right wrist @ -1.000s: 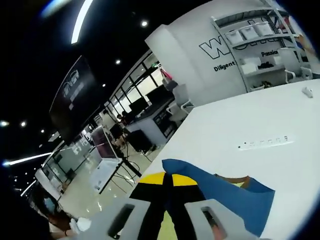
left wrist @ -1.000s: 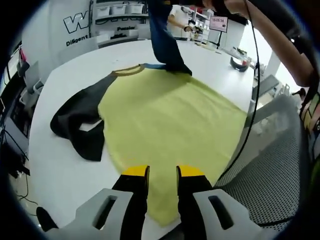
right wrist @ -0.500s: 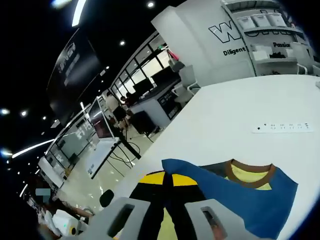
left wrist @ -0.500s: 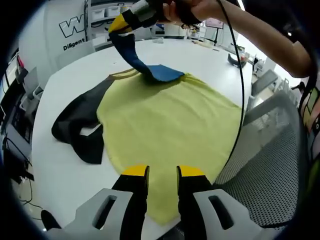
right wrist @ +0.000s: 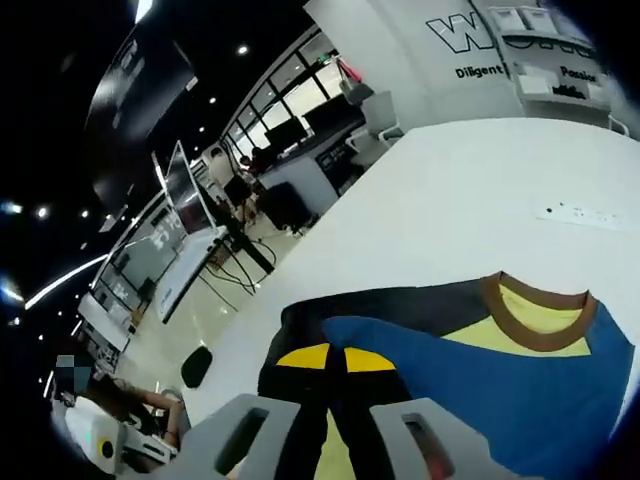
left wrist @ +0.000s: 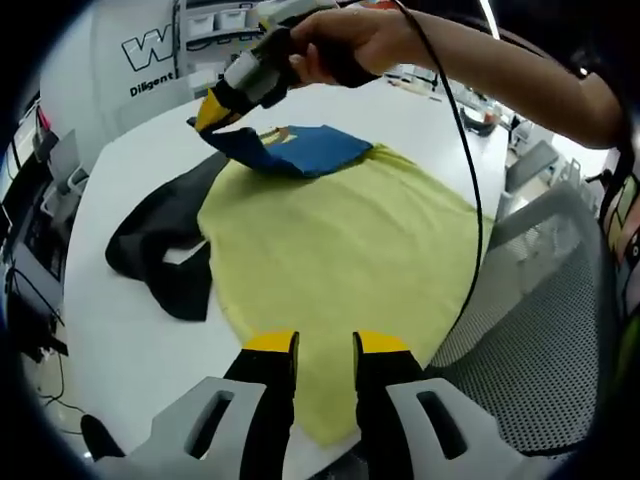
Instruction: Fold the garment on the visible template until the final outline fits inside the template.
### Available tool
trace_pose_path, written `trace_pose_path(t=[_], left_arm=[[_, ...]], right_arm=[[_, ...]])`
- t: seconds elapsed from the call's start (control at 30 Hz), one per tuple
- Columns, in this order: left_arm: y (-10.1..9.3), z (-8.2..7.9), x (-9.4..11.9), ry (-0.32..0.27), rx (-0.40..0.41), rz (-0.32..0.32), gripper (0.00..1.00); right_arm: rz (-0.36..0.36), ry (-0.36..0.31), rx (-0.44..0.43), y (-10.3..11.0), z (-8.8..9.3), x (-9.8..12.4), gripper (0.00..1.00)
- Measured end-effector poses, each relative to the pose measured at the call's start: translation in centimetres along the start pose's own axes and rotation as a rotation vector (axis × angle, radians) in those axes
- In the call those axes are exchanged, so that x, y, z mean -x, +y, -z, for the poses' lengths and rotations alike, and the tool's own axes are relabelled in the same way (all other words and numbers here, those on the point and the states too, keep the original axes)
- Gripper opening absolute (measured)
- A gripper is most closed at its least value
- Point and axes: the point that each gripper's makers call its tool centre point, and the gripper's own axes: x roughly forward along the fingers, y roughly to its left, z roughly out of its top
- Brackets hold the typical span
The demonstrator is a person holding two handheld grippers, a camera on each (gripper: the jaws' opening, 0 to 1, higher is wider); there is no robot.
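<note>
Garment (left wrist: pixel 340 240) lies flat on the white surface (left wrist: pixel 130 340); my right gripper (left wrist: pixel 215 112) pinches its blue sleeve (left wrist: pixel 300 150), left gripper (left wrist: pixel 325 345) slightly parted, empty. I'd lay the sleeve smoothly across the yellow body.

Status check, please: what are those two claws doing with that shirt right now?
Right gripper shut on blue sleeve, drawing it across yellow shirt. Left gripper open above hem. Black sleeve unfolded.

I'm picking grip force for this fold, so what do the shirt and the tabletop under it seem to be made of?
The shirt looks like soft matte knit fabric, probably cotton jersey: it drapes limply, the blue sleeve bends in the right gripper, and the brown collar looks ribbed. The table appears hard, smooth and white, likely laminate, with a faint sheen.
</note>
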Motion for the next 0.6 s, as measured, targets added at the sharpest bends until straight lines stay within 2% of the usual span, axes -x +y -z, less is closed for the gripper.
trace_pose_path(t=[0.13,0.27,0.33,0.6], left_arm=[[-0.1,0.3,0.0,0.005,0.007,0.001,0.17],[-0.1,0.5,0.0,0.003,0.018,-0.002,0.17],[0.0,0.6,0.1,0.005,0.023,-0.005,0.17],[0.3,1.0,0.2,0.01,0.042,-0.015,0.16]], right_arm=[[-0.005,0.056,-0.026,-0.3,1.5,-1.6,0.0],[-0.012,0.07,-0.104,-0.5,2.3,-2.9,0.0],[-0.015,0.069,-0.116,-0.6,2.4,-3.3,0.0],[-0.006,0.046,-0.253,-1.1,2.2,-4.6,0.0]])
